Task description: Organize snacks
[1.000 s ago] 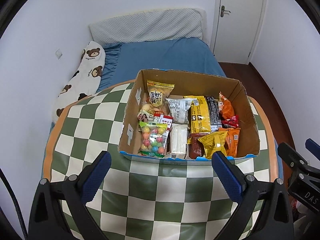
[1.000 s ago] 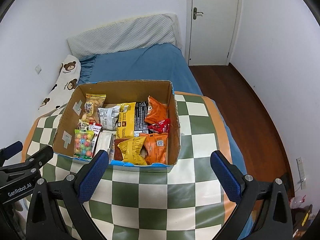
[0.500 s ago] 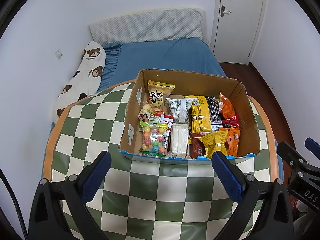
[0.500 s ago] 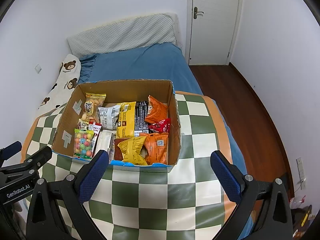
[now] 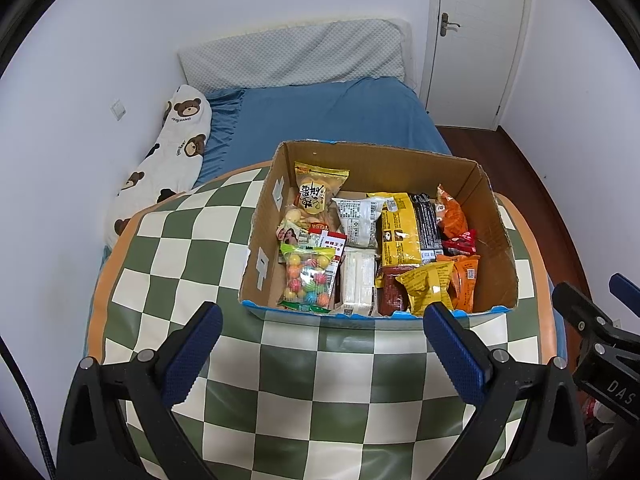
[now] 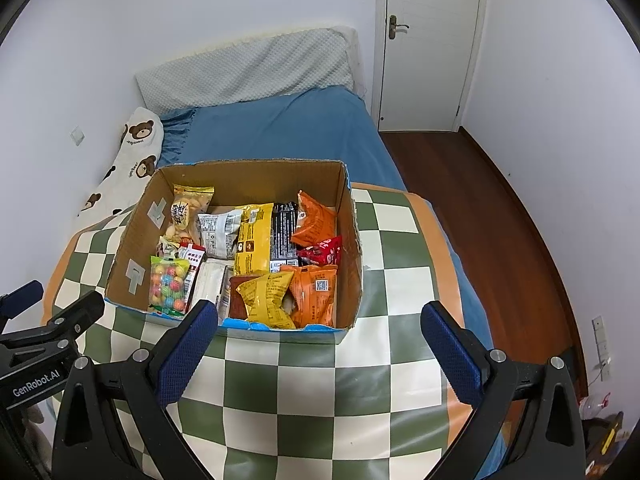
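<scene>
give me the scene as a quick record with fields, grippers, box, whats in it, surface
left gripper: open, empty, hovering short of the box
right gripper: open, empty, also short of the box
cardboard box: open top, resting on the checkered table
contents: candy ball bag at front left, yellow packet and orange packet at front right, long yellow bag in the middle
background: blue bed, bear pillow

This was a bedroom in a home. Straight ahead of the gripper stood a bed [image 5: 328,116] with a blue sheet, a grey pillow [image 5: 296,56] and a teddy-bear bolster [image 5: 168,160]. A white door [image 5: 476,36] was ahead, to the right.
</scene>
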